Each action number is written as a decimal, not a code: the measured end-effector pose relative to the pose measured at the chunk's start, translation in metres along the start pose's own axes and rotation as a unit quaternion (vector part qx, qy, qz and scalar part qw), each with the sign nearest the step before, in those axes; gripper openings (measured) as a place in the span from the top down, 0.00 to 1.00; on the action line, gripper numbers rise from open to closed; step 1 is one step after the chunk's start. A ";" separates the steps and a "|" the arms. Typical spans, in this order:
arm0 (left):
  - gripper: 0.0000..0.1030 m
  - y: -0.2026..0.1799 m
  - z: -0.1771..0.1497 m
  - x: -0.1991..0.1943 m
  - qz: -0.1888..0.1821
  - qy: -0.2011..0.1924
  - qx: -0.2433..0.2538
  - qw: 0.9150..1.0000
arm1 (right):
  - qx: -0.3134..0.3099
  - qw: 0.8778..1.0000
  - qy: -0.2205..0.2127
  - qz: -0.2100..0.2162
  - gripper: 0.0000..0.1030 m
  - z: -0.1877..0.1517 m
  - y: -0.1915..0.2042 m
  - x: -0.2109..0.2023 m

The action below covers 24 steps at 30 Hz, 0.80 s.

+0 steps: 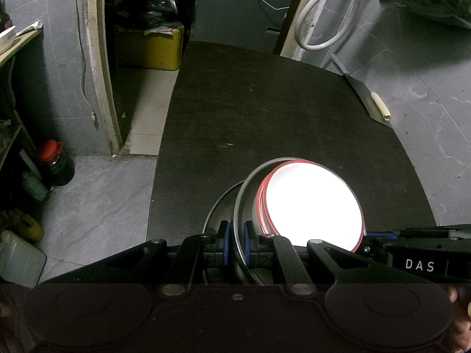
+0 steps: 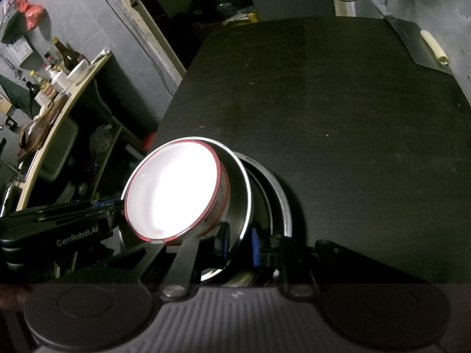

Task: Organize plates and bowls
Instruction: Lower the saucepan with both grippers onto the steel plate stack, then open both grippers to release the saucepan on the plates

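The stacking is looking well along: a white bowl with a red rim [image 1: 312,206] is sitting nested inside a steel bowl [image 1: 250,188], and that steel bowl is resting in a wider steel dish [image 1: 219,206] beneath it, all at the near edge of the dark desk [image 1: 265,103], low and centre in the left wrist view. No other plates or bowls are showing on the desk, so what is left is probably only setting this stack square or carrying it to its place; the white bowl is leaning to one side rather than sitting level.

The left tongs [image 1: 236,239] are clamping the steel bowl's rim at the lower middle of the frame, one blue pad inside the wall and one outside. The right tongs [image 2: 240,242] are gripping the same rim from the opposite side, low and centre in the right wrist view, pads pressed on the thin metal edge. Both tongs are pointing steeply downward toward the desk, and each one's body is showing at the lower edge of the other's view, so the two hands are holding the stack between them.
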<state>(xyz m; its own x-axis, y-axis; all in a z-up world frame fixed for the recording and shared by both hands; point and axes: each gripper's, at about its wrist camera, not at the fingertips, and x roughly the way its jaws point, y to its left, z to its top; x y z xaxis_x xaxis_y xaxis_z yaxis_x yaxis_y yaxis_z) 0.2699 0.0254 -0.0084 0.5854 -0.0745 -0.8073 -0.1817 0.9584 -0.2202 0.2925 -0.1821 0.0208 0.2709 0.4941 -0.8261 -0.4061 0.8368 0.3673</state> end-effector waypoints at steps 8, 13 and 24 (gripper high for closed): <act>0.91 -0.001 0.001 -0.002 0.007 0.002 -0.001 1.000 | 0.001 1.000 -0.005 -0.006 0.82 0.000 0.001 0.000; 0.88 -0.003 0.001 -0.003 0.010 0.004 -0.002 1.000 | 0.004 1.000 -0.007 -0.008 0.82 -0.001 0.002 -0.001; 0.78 -0.005 -0.002 -0.004 0.022 0.007 -0.003 1.000 | 0.014 1.000 -0.010 -0.017 0.80 -0.005 0.000 -0.004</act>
<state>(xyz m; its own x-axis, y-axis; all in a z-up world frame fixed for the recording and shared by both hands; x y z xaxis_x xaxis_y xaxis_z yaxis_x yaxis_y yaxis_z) 0.2669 0.0208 -0.0051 0.5654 -0.0354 -0.8241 -0.2118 0.9593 -0.1865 0.2871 -0.1850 0.0222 0.3016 0.4705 -0.8292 -0.3715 0.8590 0.3523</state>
